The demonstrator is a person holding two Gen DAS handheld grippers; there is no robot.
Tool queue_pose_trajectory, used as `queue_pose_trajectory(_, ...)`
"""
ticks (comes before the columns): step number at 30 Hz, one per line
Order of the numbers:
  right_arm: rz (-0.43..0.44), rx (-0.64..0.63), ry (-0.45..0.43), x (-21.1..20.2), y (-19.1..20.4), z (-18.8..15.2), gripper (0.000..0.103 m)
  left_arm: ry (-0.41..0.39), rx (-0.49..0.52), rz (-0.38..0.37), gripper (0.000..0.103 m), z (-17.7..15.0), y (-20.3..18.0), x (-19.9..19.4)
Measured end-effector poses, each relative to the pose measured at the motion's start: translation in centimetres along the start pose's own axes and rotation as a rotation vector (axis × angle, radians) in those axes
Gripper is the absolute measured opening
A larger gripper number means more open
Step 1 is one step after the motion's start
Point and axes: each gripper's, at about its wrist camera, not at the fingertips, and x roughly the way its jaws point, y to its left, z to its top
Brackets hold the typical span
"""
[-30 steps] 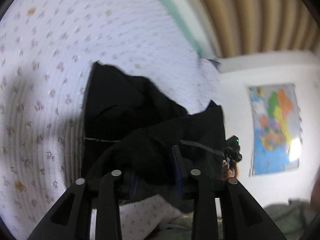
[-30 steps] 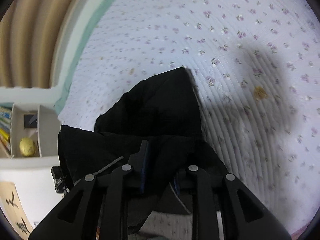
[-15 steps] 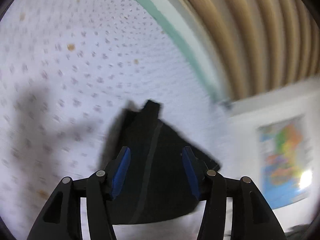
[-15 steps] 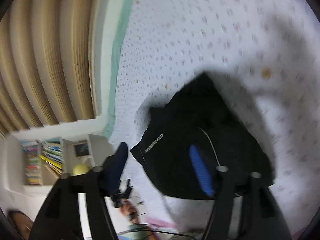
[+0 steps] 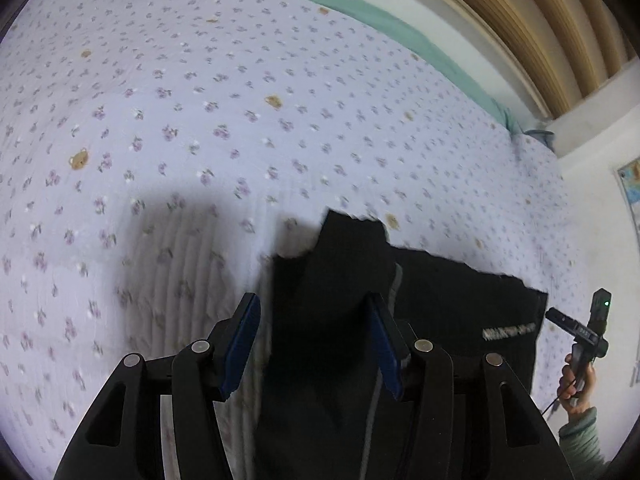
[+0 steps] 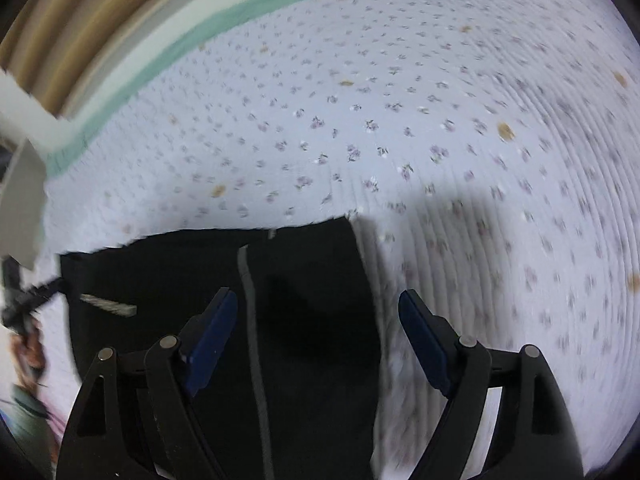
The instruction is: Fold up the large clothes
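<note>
The floral quilt (image 5: 248,128) fills most of both views now, where a second ago the bunched cloth did. The black garment (image 5: 448,304) lies flat on its near part, no longer hanging from my fingers. My left gripper (image 5: 314,344) has let go, its jaws lately spread, the cloth below untouched by the pads. My right gripper (image 6: 316,340) has just been opening too, its jaws wide over the garment's right edge, gripping nothing.
</note>
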Motion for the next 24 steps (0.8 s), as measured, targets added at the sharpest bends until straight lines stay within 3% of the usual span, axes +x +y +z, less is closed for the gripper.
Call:
queue_pose_trajectory(4, 0.036, -0.033, 0.035, 3.1, 0.4, 1.2, 0.085, 0.038, -0.032, -0.063, 0.056, 0.4, 0.7, 1.5)
queue_pose_trajectory(7, 0.079, -0.009, 0.070, 5.4, 0.5, 1.6, 0.082, 0.127, -0.071, -0.155, 0.056, 0.5, 1.3, 4.2)
queue_pose_trajectory(8, 0.079, -0.013, 0.067, 5.7, 0.7, 1.5, 0.065, 0.135, -0.088, -0.194, 0.054, 0.4, 1.4, 4.7)
queue_pose_trajectory(9, 0.070, -0.022, 0.050, 5.7, 1.0, 1.3, 0.043, 0.117, -0.095, -0.210, 0.039, 0.2, 1.3, 4.8)
queue_pose_trajectory(11, 0.007, -0.043, 0.009, 4.7, 1.4, 0.9, 0.022, 0.076, -0.079, -0.209, 0.011, -0.3, 0.8, 3.7)
queue_pose_trajectory(15, 0.002, -0.028, -0.121, -0.5, 1.9, 0.6, 0.019, -0.053, -0.090, -0.251, 0.010, -0.9, -0.5, -1.3)
queue_pose_trajectory(19, -0.059, -0.099, -0.229, -4.2, 4.9, 2.1, 0.017, -0.135, -0.075, -0.213, 0.010, -0.4, -1.3, -4.3)
queue_pose_trajectory(21, -0.083, -0.126, -0.240, -3.6, 6.1, 3.4, 0.016, -0.125, -0.083, -0.187, 0.010, 0.1, -0.8, -3.5)
queue_pose_trajectory(24, -0.116, -0.121, -0.179, 0.0, 6.4, 4.3, 0.016, -0.064, -0.145, -0.112, 0.010, 0.5, 0.7, 0.5)
